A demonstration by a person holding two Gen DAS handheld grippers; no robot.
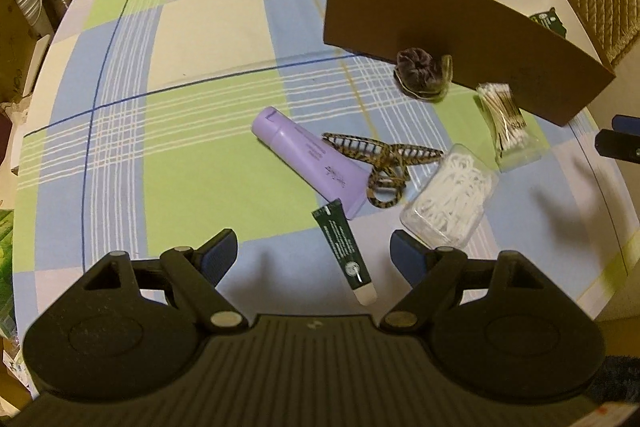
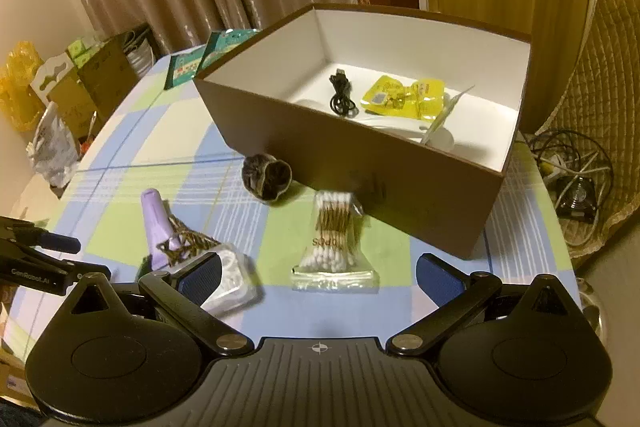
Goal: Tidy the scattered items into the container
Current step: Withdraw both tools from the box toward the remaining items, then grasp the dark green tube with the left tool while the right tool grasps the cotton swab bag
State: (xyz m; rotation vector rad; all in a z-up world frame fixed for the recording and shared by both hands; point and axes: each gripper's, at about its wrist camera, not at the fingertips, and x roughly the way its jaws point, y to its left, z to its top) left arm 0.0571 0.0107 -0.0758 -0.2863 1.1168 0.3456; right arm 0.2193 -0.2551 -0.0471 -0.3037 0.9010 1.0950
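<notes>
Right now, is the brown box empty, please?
No. The brown box already holds a black cable and a yellow packet.

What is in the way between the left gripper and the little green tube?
Nothing visible. The little green tube lies on the tablecloth right between the open jaws of the left gripper, with bare cloth on both sides. The purple tube and the clear tub lie farther out, not in the path.
</notes>
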